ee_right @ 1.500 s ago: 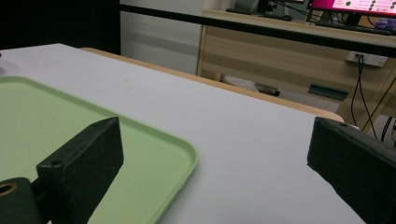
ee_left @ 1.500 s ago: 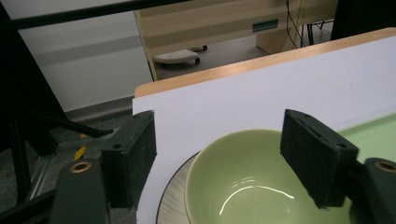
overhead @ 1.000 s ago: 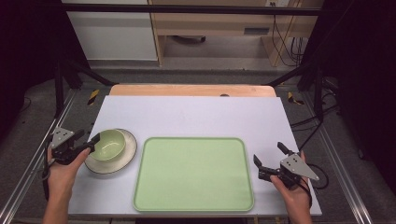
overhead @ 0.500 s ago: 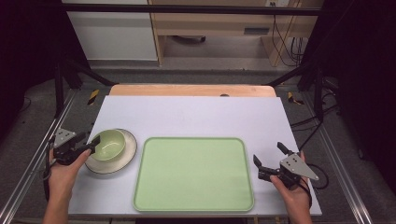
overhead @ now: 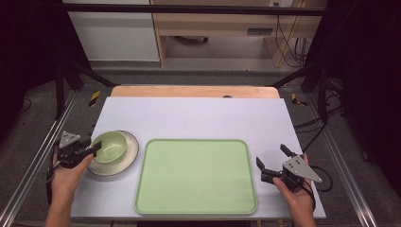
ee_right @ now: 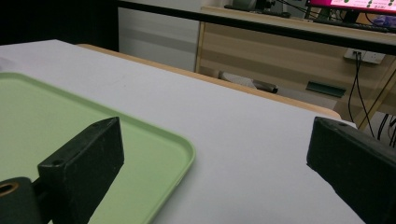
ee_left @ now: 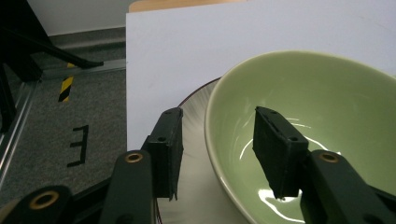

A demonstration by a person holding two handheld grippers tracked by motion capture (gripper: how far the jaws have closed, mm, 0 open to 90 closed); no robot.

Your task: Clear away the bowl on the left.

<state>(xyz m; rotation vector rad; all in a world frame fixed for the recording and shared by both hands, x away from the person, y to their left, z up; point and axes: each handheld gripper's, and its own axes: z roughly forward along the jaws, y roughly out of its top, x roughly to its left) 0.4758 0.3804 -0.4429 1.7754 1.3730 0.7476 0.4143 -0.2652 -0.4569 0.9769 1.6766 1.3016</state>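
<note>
A pale green bowl stands on a white plate at the table's left. My left gripper straddles the bowl's left rim, one jaw inside and one outside over the plate. Its jaws have just been closing with the rim between them. A gap still shows at each pad, so it is open. An empty light green tray lies in the middle. My right gripper hovers open just right of the tray, with nothing between its fingers.
The white tabletop has a wooden strip along its far edge. Black frame legs and cables stand beyond the table's corners. Grey floor lies close to the left of the plate.
The left gripper's jaws have narrowed around the bowl's rim, and the gripper has edged slightly toward the bowl. The right gripper, bowl, plate and tray have not moved.
</note>
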